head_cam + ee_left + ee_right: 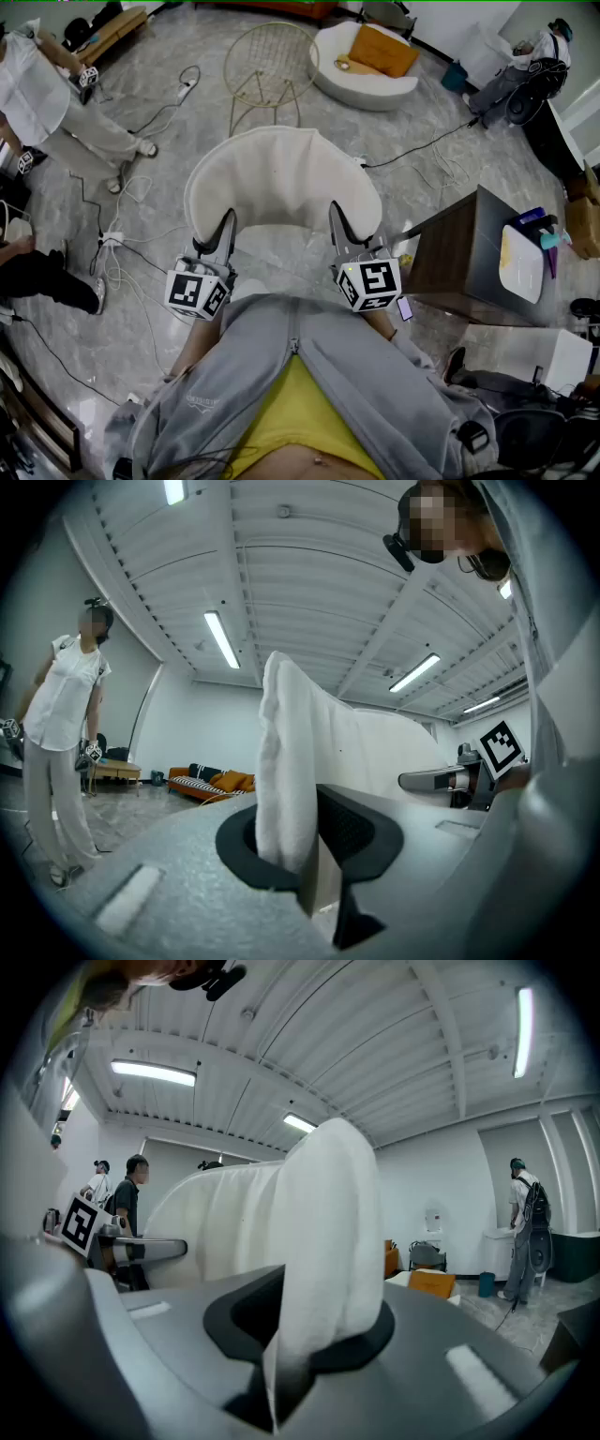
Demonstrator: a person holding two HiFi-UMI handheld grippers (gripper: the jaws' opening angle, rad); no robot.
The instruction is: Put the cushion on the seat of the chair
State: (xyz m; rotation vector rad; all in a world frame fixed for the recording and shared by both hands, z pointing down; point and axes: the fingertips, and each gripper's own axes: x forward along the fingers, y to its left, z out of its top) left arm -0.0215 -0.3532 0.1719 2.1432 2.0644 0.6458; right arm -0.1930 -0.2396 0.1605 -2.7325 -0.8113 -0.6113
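Both of my tools are clamped on the cushion (pixel 281 183) right now. The left tool (pixel 223 230) is pinching the near edge on its side, and the right tool (pixel 339 223) is doing the same on the other side. In both gripper views the white fabric is squashed thin between the pads.

It reads as light and soft, a fleecy padded round thing. It squishes flat where it's pinched but seems to have enough body to hold its shape. I don't think it's fragile or slippery, since the nap should give the pads some bite. Two holds spread wide on the rim feel right to me, because a single pinch would probably let it flop and swing.

The cushion is up in the air in front of me, fanning out away from the tools over the floor (pixel 141 309). It isn't on any seat. The bare gold wire chair (pixel 267 66) sits beyond its far edge, well apart.
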